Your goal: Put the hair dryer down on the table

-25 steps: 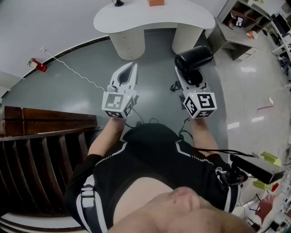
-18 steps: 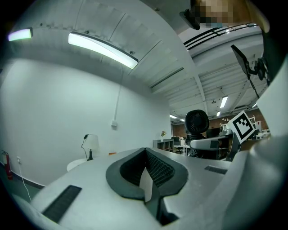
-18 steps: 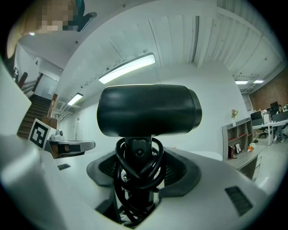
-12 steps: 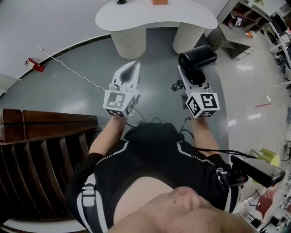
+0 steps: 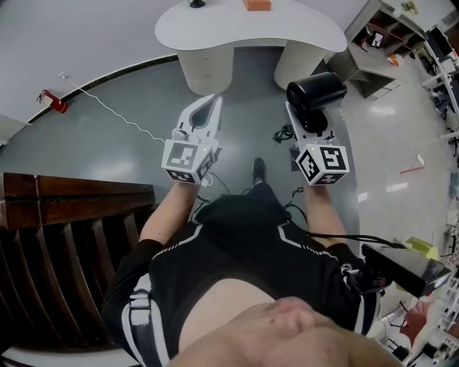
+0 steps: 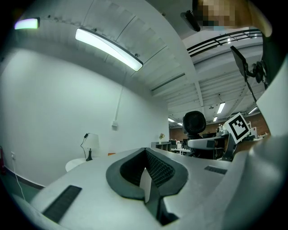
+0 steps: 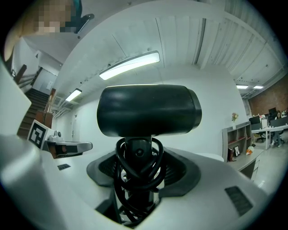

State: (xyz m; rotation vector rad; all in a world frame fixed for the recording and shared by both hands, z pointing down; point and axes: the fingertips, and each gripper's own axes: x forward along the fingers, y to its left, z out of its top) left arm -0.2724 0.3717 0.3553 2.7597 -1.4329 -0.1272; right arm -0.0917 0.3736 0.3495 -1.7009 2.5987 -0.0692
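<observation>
Moved nearer to the white desk (image 5: 247, 32) since a second ago, with both grippers carried along level and a dark shoe (image 5: 258, 170) now showing on the grey floor (image 5: 129, 136) between the forearms.

Found the right gripper (image 5: 305, 118) with its fingers set wide and clamped on the handle of the black hair dryer (image 5: 316, 89). Confirmed in the right gripper view, with the handle and its coiled black cord (image 7: 137, 164) pinched between the fingers (image 7: 181, 179). Noted the hair dryer's barrel lying crosswise above the fingertips, held in the air over the floor, short of the desk and not touching it.

Found the left gripper (image 5: 212, 100) with fingers closed tip to tip and holding nothing; confirmed in the left gripper view.

Recorded on the desk an orange item (image 5: 257, 5) and a small black object (image 5: 195, 3). Noted dark wooden stairs (image 5: 72, 215) at lower left.
</observation>
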